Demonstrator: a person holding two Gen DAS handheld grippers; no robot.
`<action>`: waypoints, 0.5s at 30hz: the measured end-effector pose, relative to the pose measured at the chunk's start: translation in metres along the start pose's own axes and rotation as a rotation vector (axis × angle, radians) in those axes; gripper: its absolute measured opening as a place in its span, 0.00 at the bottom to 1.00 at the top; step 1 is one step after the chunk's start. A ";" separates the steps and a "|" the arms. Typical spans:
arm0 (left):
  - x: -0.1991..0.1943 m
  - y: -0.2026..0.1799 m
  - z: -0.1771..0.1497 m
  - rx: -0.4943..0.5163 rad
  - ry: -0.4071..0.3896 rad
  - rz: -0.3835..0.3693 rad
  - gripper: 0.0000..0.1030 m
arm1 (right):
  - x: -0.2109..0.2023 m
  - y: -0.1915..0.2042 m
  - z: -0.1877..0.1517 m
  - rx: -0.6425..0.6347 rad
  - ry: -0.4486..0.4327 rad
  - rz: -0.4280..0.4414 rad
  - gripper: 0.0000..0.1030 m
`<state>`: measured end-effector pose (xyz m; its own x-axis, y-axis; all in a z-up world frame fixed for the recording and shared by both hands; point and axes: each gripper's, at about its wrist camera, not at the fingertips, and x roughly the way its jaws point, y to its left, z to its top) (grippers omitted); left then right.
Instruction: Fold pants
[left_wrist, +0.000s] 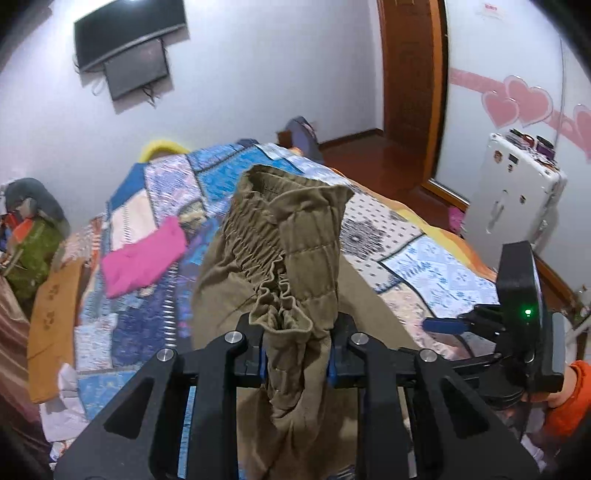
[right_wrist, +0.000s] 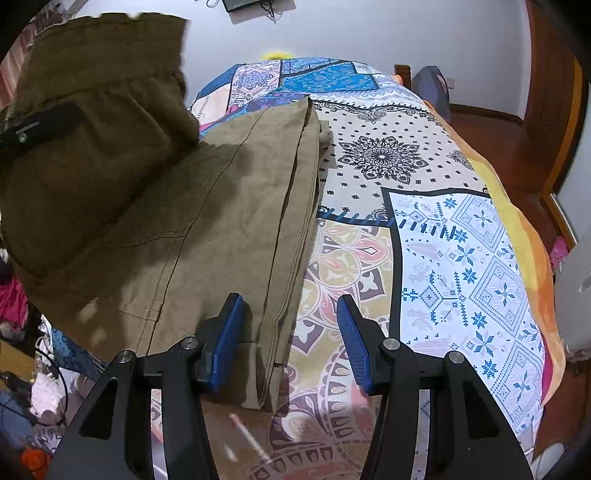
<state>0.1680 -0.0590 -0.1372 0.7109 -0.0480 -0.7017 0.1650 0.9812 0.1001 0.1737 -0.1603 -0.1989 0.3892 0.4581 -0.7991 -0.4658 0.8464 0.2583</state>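
Olive-brown pants (right_wrist: 236, 206) lie lengthwise on the patchwork bedspread (right_wrist: 461, 258). My left gripper (left_wrist: 297, 354) is shut on the elastic waistband (left_wrist: 288, 236) and holds it raised above the bed; the lifted waist end also shows at the upper left of the right wrist view (right_wrist: 92, 110). My right gripper (right_wrist: 291, 339) is open just above the bed, its jaws on either side of the pants' right edge near the hem. It holds nothing.
A pink garment (left_wrist: 144, 254) lies on the bed's left part. A white suitcase (left_wrist: 513, 195) stands to the right of the bed by a wooden door (left_wrist: 413, 74). Clothes are piled at the left (left_wrist: 33, 236). A wooden floor (right_wrist: 491, 133) lies right of the bed.
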 end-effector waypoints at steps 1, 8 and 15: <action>0.005 -0.004 -0.001 0.001 0.014 -0.015 0.22 | 0.000 -0.001 0.000 0.004 -0.001 0.004 0.47; 0.038 -0.026 -0.011 0.018 0.114 -0.077 0.22 | 0.000 -0.007 -0.002 0.032 -0.006 0.026 0.49; 0.055 -0.039 -0.025 0.050 0.176 -0.096 0.26 | -0.011 -0.010 -0.002 0.018 -0.017 -0.026 0.49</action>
<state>0.1839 -0.0949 -0.1976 0.5604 -0.1036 -0.8217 0.2633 0.9630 0.0582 0.1725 -0.1745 -0.1937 0.4147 0.4400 -0.7965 -0.4406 0.8630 0.2472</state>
